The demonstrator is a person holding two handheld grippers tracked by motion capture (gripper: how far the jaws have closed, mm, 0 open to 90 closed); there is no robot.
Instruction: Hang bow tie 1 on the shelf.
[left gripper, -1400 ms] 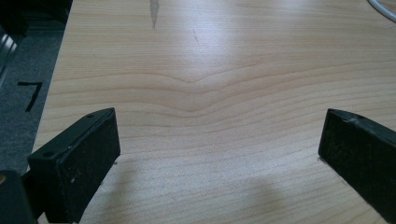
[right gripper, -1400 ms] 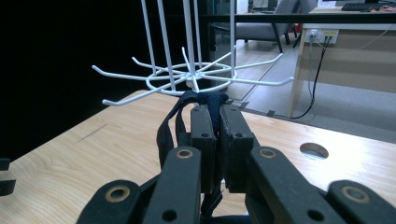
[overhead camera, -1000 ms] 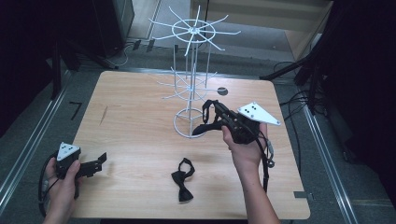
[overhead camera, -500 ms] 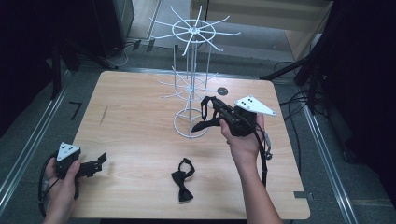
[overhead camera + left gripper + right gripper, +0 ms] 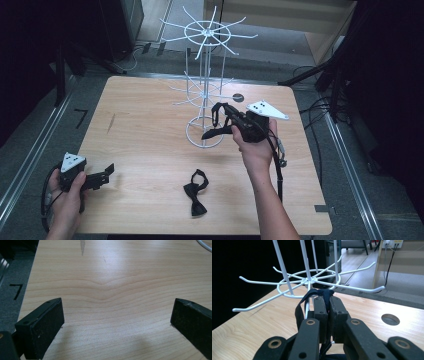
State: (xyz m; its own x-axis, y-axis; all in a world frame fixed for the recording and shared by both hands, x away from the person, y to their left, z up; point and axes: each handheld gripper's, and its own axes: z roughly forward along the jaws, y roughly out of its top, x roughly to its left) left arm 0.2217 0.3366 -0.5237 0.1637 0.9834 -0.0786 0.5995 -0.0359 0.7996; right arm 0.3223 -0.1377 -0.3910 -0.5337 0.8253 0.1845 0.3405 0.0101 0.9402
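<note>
Wooden table [image 5: 150, 130] | your right gripper [image 5: 327, 296] pinches bow tie [image 5: 325, 293] at rack [image 5: 205, 95]'s 3 o'clock | left gripper [image 5: 117, 320] spread, idle | risk: strap snags a prong, tipping rack

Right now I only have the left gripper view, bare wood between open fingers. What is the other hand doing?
Observer: The right gripper is shut on a dark bow tie, held up beside the white wire rack.
Operator: Is the strap on a hook yet?
Observer: Not that I can tell; in the right gripper view the strap loop hangs just below the lower ring of hooks.
Operator: Anything else left on the table?
Observer: A second bow tie lies flat near the front edge, between the two hands.
Operator: And my own gripper?
Observer: The left gripper sits low at the table's front left corner, holding nothing.
</note>
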